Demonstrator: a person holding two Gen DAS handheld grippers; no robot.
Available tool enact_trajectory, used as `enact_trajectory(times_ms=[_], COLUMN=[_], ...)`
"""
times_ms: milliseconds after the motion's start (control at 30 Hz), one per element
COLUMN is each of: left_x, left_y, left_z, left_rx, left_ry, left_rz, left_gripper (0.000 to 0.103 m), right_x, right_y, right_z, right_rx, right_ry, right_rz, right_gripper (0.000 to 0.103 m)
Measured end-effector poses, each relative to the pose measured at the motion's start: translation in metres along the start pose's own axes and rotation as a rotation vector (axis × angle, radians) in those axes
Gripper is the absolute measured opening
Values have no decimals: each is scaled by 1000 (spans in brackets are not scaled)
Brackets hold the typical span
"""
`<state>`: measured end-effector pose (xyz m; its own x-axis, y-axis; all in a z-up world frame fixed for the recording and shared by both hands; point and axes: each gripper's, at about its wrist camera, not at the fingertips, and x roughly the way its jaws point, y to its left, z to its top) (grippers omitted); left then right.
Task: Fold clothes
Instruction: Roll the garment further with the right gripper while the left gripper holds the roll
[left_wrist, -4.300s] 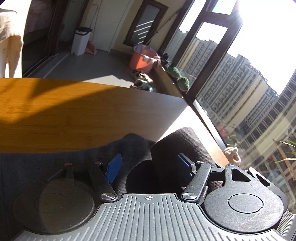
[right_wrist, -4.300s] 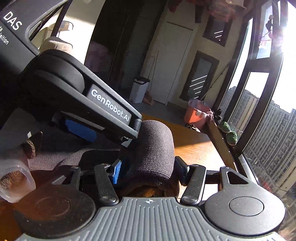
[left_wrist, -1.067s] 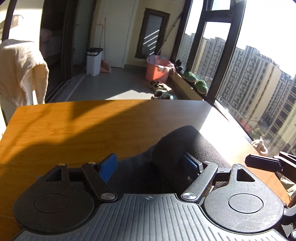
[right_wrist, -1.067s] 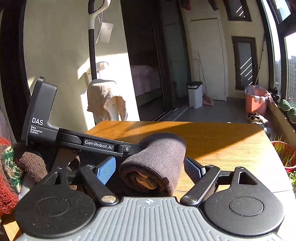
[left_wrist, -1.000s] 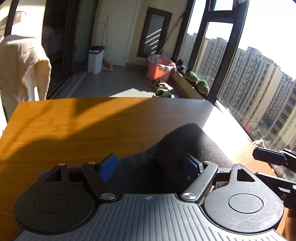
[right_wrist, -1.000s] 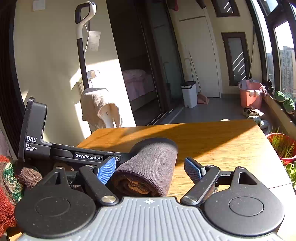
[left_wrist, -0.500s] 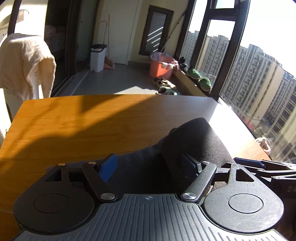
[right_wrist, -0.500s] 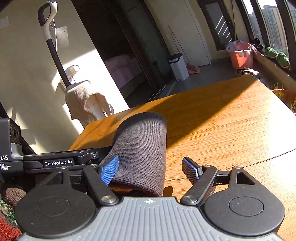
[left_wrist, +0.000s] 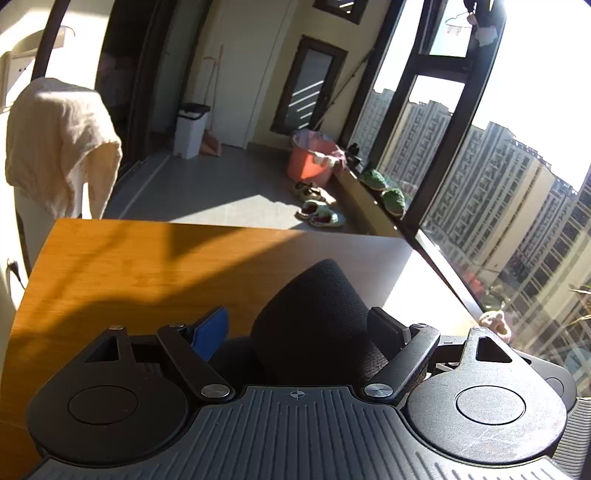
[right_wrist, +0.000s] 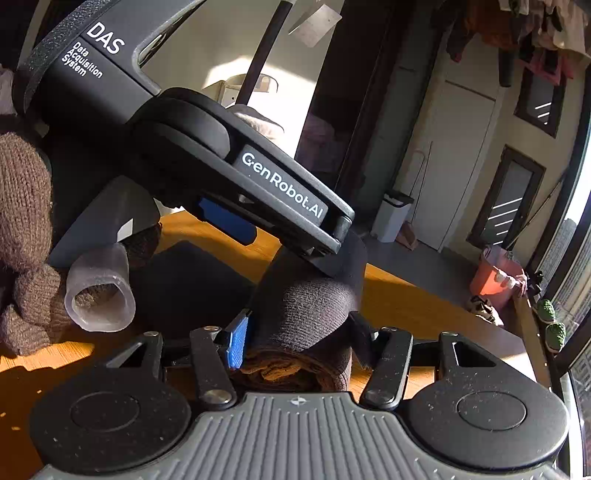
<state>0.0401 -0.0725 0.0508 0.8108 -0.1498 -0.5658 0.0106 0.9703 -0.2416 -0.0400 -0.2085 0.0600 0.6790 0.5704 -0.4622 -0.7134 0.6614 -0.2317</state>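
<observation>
Right wrist view, right gripper (right_wrist: 295, 339) clamping rolled dark garment (right_wrist: 306, 314) (between its fingers), left gripper (left_wrist: 299, 325) spread around it.

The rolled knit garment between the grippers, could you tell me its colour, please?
Dark brown rolled knit garment, with a lighter tan-brown inner layer at its end; right wrist view shows it best.

The rolled garment (right_wrist: 306, 314) is a dark brown ribbed knit, matt and a bit fuzzy. Desk (left_wrist: 122, 266) looks like smooth varnished wood with a warm orange grain, and the right hand-held gripper (right_wrist: 295, 338) is matt black plastic, dusty, with blue ribbed pads (right_wrist: 236, 338) and shiny metal rivets.
</observation>
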Motion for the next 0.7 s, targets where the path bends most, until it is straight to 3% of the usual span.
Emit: enact_trajectory(times_ms=[133,433,500,567,633,700], left_x=[6,3,4,9,16,23], left_y=[21,46,44,39,33,26], left_z=[-7,-16,-14,-10,-6,2], left_rx=[-28,-59,-57,-51,-52,-57], left_ry=[14,29,31,31,35,43], left_rz=[64,96,111,113,85,41], left_gripper=[87,89,89,89,89,88], right_x=[0,39,35,31,24,17], right_y=[-20,-53,-54,-59,-67,-71], right_z=[-9,-28,-29,-29,-29,-25], right_rx=[166,562,528,491,428,286], right_ry=[-7,51,39,38,43,44], right_rz=[74,248,214,184,144,84], right_gripper=[82,82,58,51,50,50])
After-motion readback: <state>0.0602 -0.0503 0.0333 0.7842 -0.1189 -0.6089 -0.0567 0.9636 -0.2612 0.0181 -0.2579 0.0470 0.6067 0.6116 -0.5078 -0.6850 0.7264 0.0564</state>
